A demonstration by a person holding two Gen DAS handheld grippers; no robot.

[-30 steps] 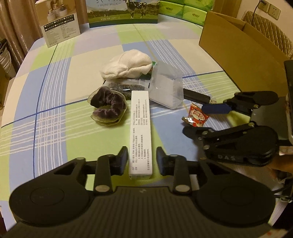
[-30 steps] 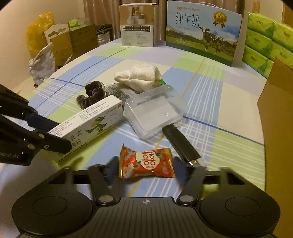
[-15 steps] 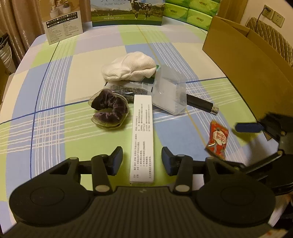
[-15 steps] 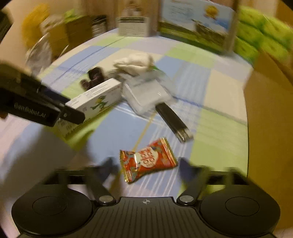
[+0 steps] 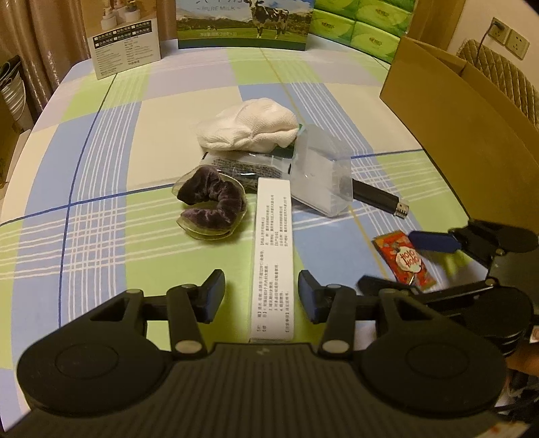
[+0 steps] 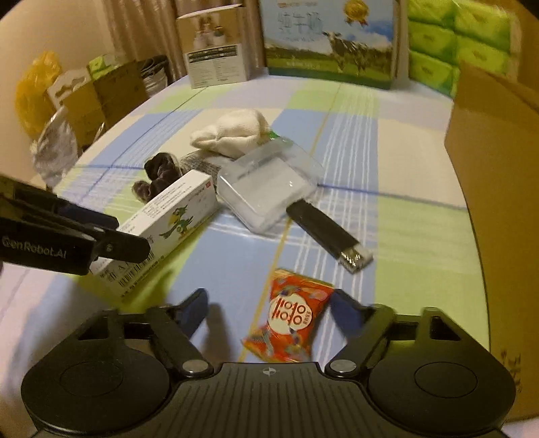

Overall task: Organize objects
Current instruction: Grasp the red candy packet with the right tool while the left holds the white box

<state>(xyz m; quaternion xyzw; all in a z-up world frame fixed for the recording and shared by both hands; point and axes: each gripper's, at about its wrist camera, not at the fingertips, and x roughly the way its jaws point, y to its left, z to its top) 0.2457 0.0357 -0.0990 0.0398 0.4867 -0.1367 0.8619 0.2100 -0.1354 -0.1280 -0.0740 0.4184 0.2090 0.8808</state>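
A long white toothpaste box [image 5: 273,256] lies on the checked tablecloth between the fingers of my left gripper [image 5: 261,294], with a gap on each side, so that gripper is open. In the right wrist view the same box [image 6: 168,232] shows a green bird print, and the left gripper [image 6: 124,232] straddles its near end. A red-orange candy packet [image 6: 293,313] lies between the fingers of my right gripper [image 6: 269,311]. Its jaws are closing; the right finger is at the packet's edge and the left finger stands well clear. The left wrist view shows this candy [image 5: 401,259] too.
Beyond the box lie a purple scrunchie [image 5: 210,202], a white cloth [image 5: 249,129], a clear plastic case [image 5: 320,182] and a black lighter [image 5: 377,198]. An open cardboard box [image 5: 454,118] stands at the right. A milk carton [image 5: 244,23], tissue packs [image 5: 357,23] and a white carton [image 5: 124,43] line the far edge.
The left fingers have parted slightly from the toothpaste box. The right fingers spread wide, then began narrowing, and the candy packet turned from lying crosswise to lying lengthwise between them.
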